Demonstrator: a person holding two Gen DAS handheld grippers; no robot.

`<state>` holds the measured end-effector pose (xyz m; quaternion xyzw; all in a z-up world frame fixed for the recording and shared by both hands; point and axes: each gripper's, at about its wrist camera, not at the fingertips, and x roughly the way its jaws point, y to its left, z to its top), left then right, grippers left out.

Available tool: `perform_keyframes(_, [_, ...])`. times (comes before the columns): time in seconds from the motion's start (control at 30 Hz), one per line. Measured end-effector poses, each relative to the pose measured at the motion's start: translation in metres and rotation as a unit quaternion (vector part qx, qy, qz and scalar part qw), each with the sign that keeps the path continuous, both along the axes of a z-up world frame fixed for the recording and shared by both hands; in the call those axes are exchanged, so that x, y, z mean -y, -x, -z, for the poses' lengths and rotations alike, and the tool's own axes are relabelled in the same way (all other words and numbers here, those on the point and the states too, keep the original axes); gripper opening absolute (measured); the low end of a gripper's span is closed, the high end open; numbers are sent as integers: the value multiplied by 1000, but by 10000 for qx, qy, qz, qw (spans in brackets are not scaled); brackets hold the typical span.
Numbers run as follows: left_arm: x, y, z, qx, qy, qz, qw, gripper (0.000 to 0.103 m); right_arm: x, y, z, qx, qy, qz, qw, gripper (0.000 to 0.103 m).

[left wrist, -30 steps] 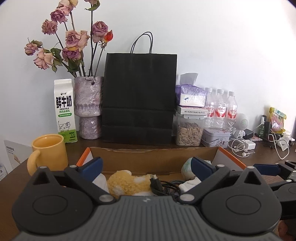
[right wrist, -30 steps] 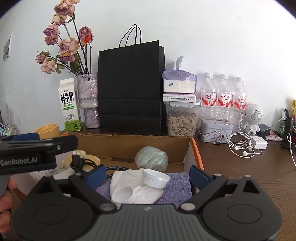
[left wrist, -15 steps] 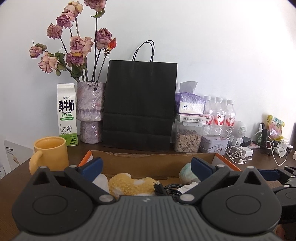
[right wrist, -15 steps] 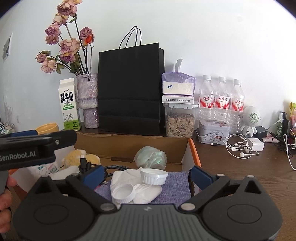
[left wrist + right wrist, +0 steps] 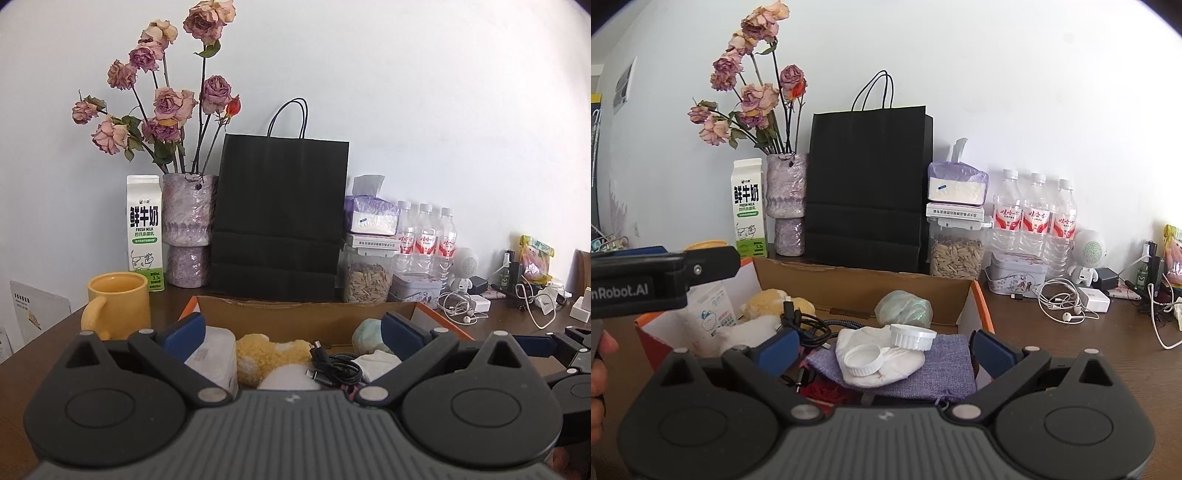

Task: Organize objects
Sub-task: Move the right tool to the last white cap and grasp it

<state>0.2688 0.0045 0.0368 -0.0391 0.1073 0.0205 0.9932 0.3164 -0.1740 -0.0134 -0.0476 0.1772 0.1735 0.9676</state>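
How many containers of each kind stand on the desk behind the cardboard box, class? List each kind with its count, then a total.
Water bottles: 3
Milk carton: 1
Yellow mug: 1
Black paper bag: 1
Flower vase: 1
Seed jar: 1
Tin box: 1
Total: 9

Bright, even daylight, perhaps from the right; soft shadows, sharp focus, strong fisheye bending with dark corners.

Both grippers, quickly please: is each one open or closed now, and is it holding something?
Left gripper: open, holding nothing, above the orange-edged cardboard box.
Right gripper: open, holding nothing, above the same box.
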Motion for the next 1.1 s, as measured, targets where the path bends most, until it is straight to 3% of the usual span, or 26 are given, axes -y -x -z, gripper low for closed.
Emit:
perform_keyframes(0.43, [-15, 48, 14, -506, 180, -165, 9984, 103, -2, 52, 25, -418, 168, -199, 9988, 101])
perform_keyframes(0.67, [-25, 62, 22, -862, 220, -245, 9957, 103, -8, 58, 37, -734, 322, -344, 9962, 98])
perform_keyframes(0.93, [-31, 71, 21, -1008, 244, -335, 9940, 103, -21, 33, 48, -1298, 414, -355, 9900, 76])
perform_keyframes(1.03, [-31, 74, 20, -991, 254, -318, 9943, 103, -25, 26, 52, -1435, 438, -296, 9882, 61])
perform_keyframes(1.07, [-30, 75, 20, -982, 255, -308, 9944, 103, -25, 25, 52, -1446, 376, -336, 9882, 46])
perform_keyframes(1.1, [-31, 75, 20, -978, 257, -304, 9944, 103, -24, 26, 51, -1457, 339, -375, 9880, 38])
